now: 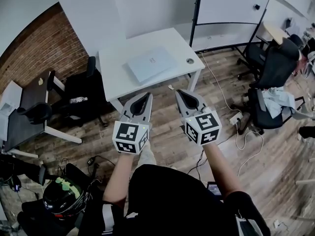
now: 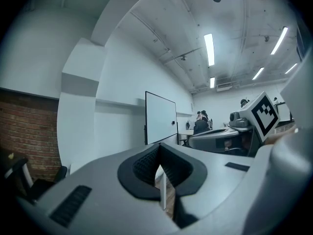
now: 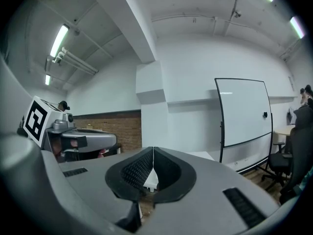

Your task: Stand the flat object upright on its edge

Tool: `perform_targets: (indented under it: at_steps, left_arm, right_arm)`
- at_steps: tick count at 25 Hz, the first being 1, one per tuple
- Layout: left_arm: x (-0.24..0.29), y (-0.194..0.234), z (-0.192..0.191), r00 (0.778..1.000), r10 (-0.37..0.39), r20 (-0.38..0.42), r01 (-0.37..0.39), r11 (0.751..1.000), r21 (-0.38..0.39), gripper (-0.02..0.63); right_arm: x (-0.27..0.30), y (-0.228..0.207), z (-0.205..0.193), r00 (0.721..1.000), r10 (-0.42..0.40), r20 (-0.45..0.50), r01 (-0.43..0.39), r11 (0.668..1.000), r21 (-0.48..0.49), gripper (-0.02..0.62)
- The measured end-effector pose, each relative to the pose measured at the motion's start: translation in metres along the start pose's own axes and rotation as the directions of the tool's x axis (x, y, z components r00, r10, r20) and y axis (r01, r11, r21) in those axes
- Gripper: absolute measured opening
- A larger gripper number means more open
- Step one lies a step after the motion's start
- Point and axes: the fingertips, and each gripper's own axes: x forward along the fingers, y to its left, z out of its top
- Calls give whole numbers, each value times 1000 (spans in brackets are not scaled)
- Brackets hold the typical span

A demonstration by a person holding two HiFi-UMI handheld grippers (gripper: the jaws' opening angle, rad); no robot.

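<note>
A flat pale blue-white object (image 1: 150, 63), like a closed laptop or thin box, lies flat on the white table (image 1: 118, 65) ahead of me. My left gripper (image 1: 142, 98) and right gripper (image 1: 185, 95) hover side by side short of the table's near edge, over the wood floor. Both are shut with nothing between the jaws. In the left gripper view the left gripper (image 2: 159, 153) points level across the room, and the right gripper (image 2: 259, 116) shows beside it. In the right gripper view the right gripper (image 3: 153, 156) has the table edge (image 3: 150, 180) just behind its tips.
A small round dark object (image 1: 190, 61) sits near the table's right corner. Black office chairs (image 1: 275, 65) stand at right and a black chair (image 1: 81, 90) at left of the table. A whiteboard (image 1: 231, 4) stands behind. Cables (image 1: 241, 132) trail over the floor.
</note>
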Motion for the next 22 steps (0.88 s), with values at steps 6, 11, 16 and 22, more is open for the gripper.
perform_targets:
  at_steps: [6,11,16,22]
  left_arm:
    - [30,27,-8,1000,-17,1,17,1000,4,9]
    - [64,62,-10,999,-36,-10,36,999,18,9]
    - [97,107,-10,999,-49,-21,50,999,15,9]
    - [130,155,-19,994,-96,-53,96,995,7,9]
  right_arm:
    - [34,-16,-3,1000,-23,-8,23,1000,4,41]
    - [80,-30,0,999,-34,-14,35,999,12,41]
    - [130,-43,6,998,-54,-23,54,998,21,41]
    - [187,-56,10,995,-94,-44,96,995,39,41]
